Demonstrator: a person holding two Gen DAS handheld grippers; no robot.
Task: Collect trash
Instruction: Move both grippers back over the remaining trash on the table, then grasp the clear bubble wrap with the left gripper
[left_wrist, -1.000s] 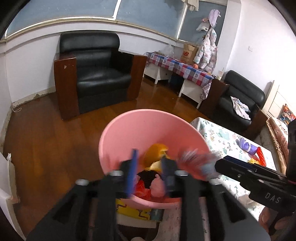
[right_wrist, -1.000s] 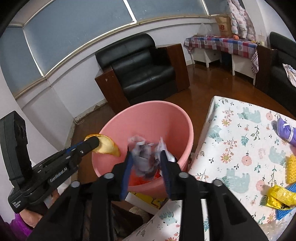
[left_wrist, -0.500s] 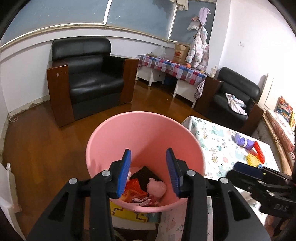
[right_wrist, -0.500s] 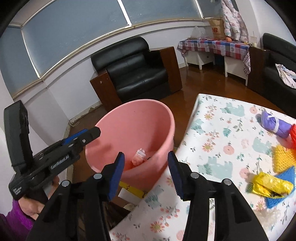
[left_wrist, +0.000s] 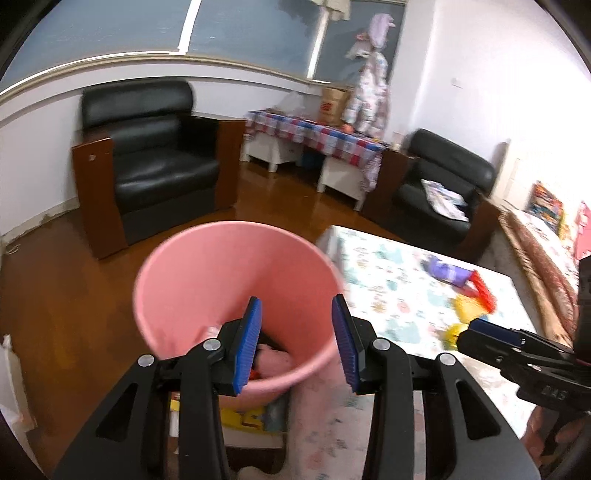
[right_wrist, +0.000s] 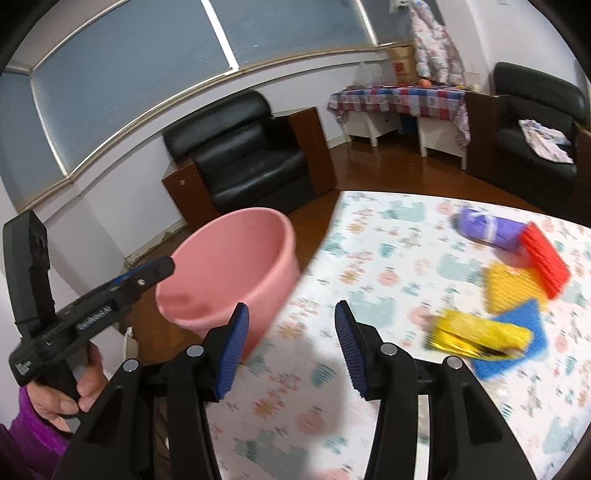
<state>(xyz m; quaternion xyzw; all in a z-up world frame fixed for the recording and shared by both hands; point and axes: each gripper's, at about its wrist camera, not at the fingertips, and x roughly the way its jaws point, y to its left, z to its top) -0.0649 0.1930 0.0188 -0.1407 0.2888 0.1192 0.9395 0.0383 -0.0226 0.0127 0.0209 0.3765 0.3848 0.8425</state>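
Note:
A pink bin (left_wrist: 229, 280) stands beside the table's left edge and holds several pieces of trash; it also shows in the right wrist view (right_wrist: 236, 258). My left gripper (left_wrist: 297, 338) is open and empty above the bin's mouth. My right gripper (right_wrist: 291, 341) is open and empty over the table (right_wrist: 388, 280) with a floral cloth. On the table lie a yellow wrapper (right_wrist: 476, 334), a blue pad (right_wrist: 513, 343), a yellow pad (right_wrist: 511, 286), a red pad (right_wrist: 545, 264) and a purple packet (right_wrist: 487, 227).
A black armchair (left_wrist: 155, 162) stands behind the bin on the wooden floor. A second black armchair (left_wrist: 439, 188) and a bench with a checked cloth (left_wrist: 314, 136) stand at the back. A box with a yellow print (left_wrist: 251, 417) sits under the bin.
Both grippers opened and dropped their trash into the bin: the left let go of a yellow peel, the right a crumpled wrapper. The right gripper then swung right over the table.

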